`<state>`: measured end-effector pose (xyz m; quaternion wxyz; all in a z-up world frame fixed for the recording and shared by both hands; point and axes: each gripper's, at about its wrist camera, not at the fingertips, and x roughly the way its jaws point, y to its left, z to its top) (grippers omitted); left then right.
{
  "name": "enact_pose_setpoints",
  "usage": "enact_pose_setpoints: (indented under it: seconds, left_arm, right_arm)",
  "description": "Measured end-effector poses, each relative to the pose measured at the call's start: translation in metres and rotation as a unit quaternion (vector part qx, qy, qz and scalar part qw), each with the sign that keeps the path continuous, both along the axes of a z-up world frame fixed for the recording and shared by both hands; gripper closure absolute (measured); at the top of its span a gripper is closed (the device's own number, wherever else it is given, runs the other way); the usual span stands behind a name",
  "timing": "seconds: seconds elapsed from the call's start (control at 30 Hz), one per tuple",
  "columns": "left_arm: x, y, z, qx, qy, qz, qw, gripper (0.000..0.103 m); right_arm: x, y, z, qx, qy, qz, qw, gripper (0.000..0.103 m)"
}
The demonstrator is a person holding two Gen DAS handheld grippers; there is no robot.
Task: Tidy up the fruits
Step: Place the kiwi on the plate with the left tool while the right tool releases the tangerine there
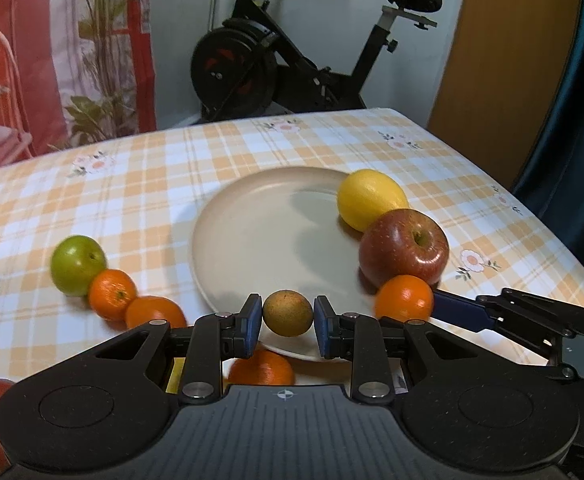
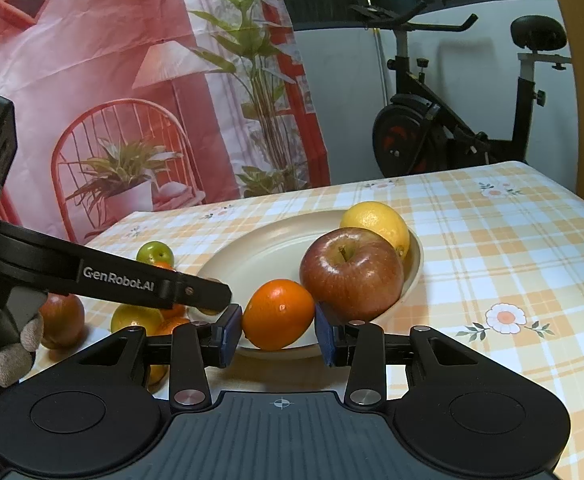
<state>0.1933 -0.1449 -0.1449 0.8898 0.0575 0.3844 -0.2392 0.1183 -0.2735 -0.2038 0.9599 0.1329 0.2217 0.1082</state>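
Fruits mid-sorting: small brown fruit (image 1: 288, 313) pinched in left gripper (image 1: 288, 320) above near rim of plate (image 1: 252, 240); orange (image 2: 278, 314) pinched in right gripper (image 2: 278, 330) beside apple (image 2: 352, 272) and lemon (image 2: 376, 224). Next, probably: lower onto bare plate, release without nudging neighbours.

Black exercise bike (image 1: 276, 52) is parked behind checked tablecloth (image 1: 140, 184); printed backdrop (image 2: 132, 80) is hung left of bike.
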Motion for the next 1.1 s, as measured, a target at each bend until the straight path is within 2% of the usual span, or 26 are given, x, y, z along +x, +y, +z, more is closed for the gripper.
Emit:
enact_pose_setpoints:
  seconds: [0.27,0.63,0.9,1.1]
  left_arm:
    - [0.010,-0.001,-0.011,-0.016,0.035,-0.002,0.9993,0.073]
    - [0.012,-0.001,-0.011,-0.020,0.044,-0.002,0.9988,0.073]
    - [0.009,0.019,0.007,-0.045,0.029,0.024,0.9983,0.073]
    - [0.001,0.041,0.021,-0.043,0.000,0.065,0.9970,0.073]
  right_arm:
    - [0.001,-0.002,-0.001,0.006,0.000,-0.001,1.000,0.065]
    - [-0.001,-0.006,-0.002,0.015,-0.003,-0.007,1.000,0.065]
    - [-0.003,-0.006,-0.001,0.018,-0.005,-0.005,1.000,0.064]
    - [-0.004,-0.004,-0.001,0.016,-0.010,0.000,1.000,0.064]
